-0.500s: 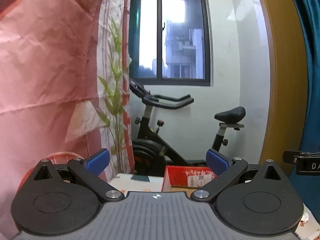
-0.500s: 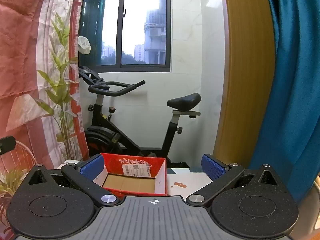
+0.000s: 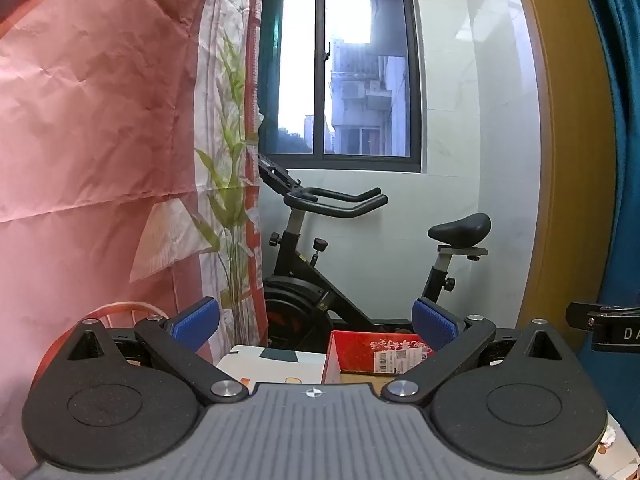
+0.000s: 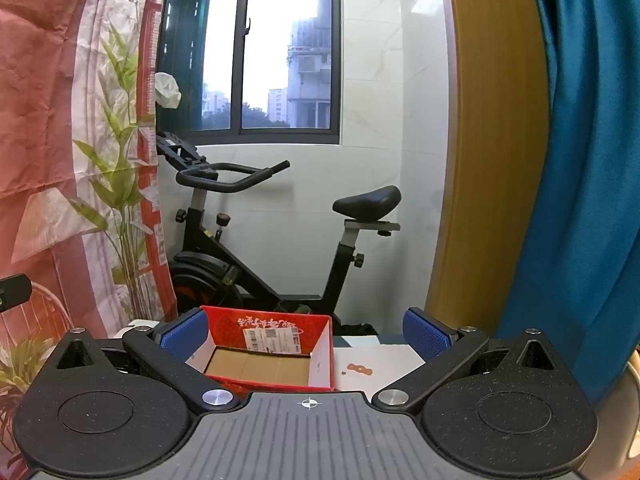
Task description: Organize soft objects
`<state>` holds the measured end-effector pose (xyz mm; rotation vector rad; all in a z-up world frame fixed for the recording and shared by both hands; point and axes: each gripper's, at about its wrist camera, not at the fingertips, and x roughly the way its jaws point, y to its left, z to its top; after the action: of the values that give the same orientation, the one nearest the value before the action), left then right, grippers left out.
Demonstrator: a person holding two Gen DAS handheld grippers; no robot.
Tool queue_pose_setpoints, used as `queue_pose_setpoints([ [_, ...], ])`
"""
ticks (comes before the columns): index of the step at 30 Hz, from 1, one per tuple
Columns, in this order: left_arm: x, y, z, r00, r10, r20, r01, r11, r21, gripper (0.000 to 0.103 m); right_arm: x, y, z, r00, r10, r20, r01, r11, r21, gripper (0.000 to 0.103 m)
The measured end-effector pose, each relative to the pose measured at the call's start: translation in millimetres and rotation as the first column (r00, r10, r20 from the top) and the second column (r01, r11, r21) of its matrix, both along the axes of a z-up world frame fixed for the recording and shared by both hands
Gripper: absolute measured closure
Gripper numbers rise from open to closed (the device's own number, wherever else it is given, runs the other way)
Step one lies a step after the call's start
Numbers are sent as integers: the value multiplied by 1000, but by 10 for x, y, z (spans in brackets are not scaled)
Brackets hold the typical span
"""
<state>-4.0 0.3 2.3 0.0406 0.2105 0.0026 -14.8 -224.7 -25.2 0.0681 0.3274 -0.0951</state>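
A red cardboard box, open and empty with a brown floor, sits on a white table just ahead of my right gripper. The right gripper is open and holds nothing. The same box shows in the left wrist view, ahead and right of centre. My left gripper is open and empty, raised above the white table. No soft object is in view in either frame.
An exercise bike stands behind the table under a window. A pink curtain with a bamboo print hangs at the left. A blue curtain and a yellow door frame are at the right.
Both views have shifted only slightly; the right gripper sits a touch lower toward the box. Both grippers stay open.
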Motion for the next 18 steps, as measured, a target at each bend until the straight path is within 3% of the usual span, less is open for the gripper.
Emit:
queue_pose_setpoints([
  [18, 6, 0, -3, 1000, 2, -2, -3, 1000, -7, 0, 10, -24, 10, 1000, -4, 2, 4, 1000, 1, 0],
])
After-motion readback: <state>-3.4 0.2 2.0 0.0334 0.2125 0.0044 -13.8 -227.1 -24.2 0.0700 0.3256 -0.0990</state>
